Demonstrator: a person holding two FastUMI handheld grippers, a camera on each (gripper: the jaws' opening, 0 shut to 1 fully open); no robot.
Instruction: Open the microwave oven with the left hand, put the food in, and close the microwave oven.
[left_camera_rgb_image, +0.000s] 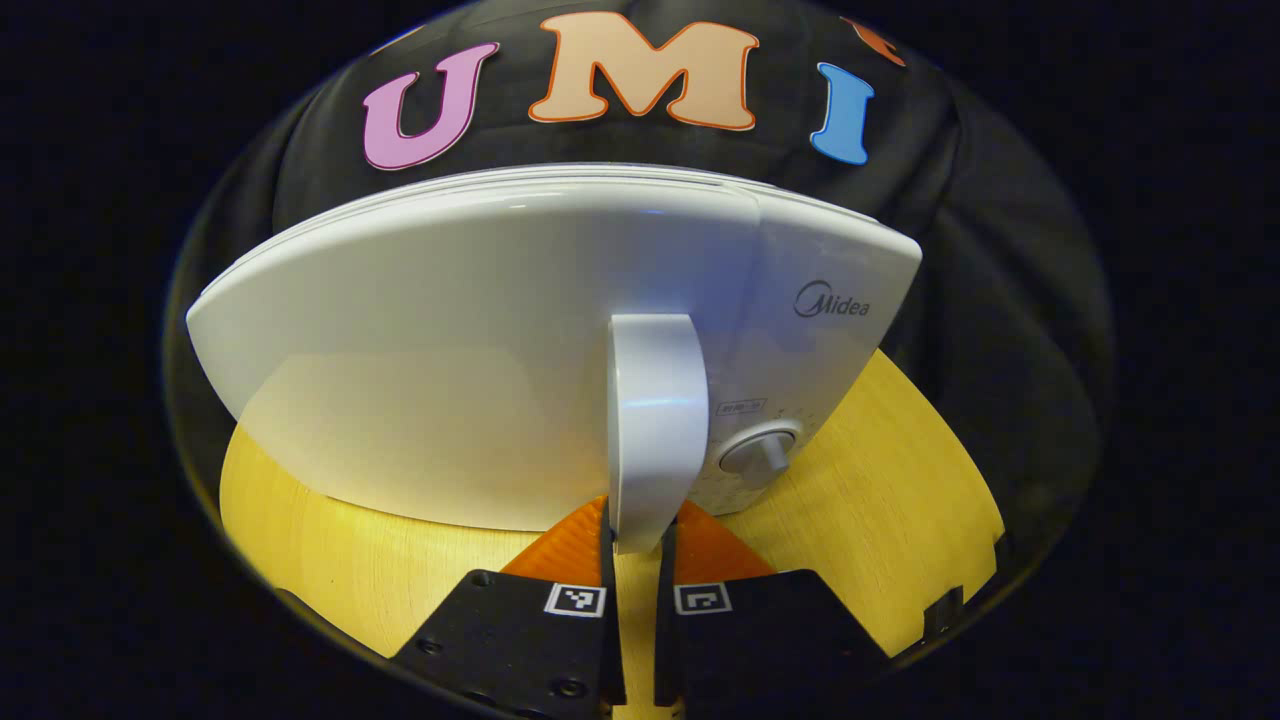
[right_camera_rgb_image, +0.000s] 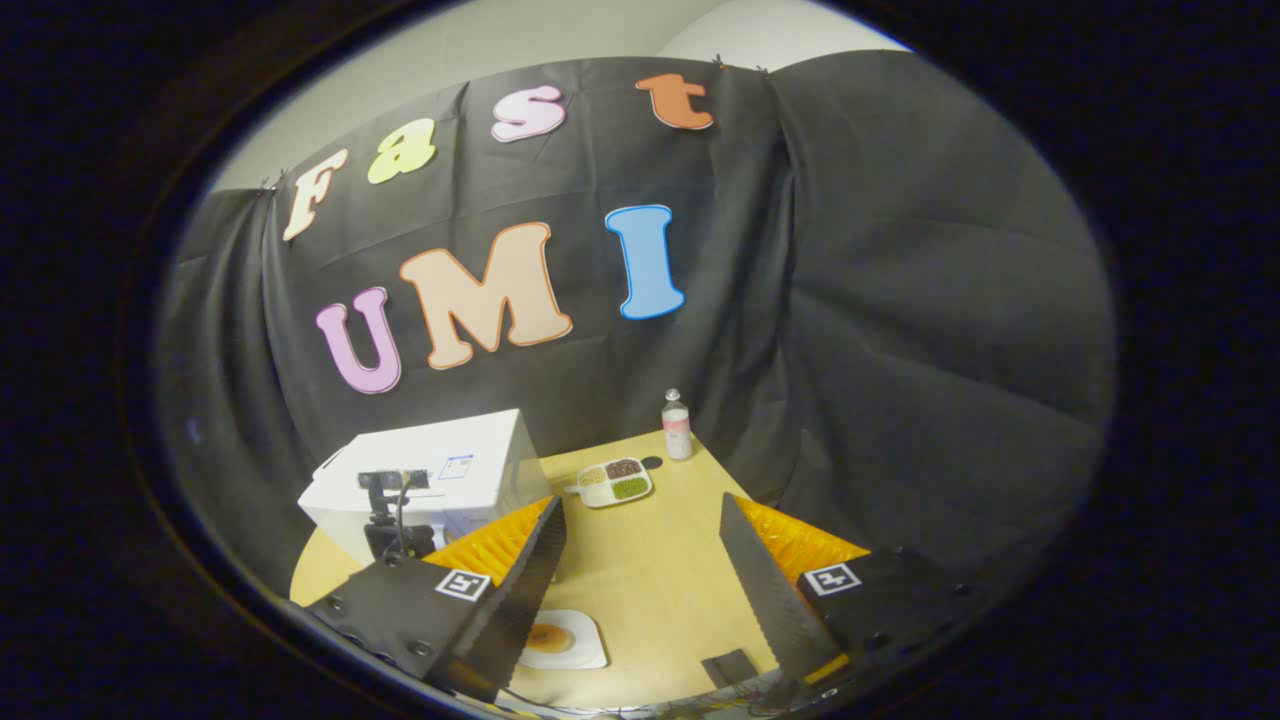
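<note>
— Down at the near edge of the left gripper view, the left claw (left_camera_rgb_image: 638, 560) is narrowed around the foot of the white curved plastic door handle (left_camera_rgb_image: 655, 425); whether both fingers press it I can't tell.

— So it's the opening step?

— I judge so: the white boxy microwave oven (left_camera_rgb_image: 480, 340) looks closed. Next comes a pull, swinging outward.

— And the right claw (right_camera_rgb_image: 640, 570)?

— Spread wide, empty, above the yellow wooden surface (right_camera_rgb_image: 650, 560). The food on a white square plate (right_camera_rgb_image: 562, 640) lies just below it.
</note>
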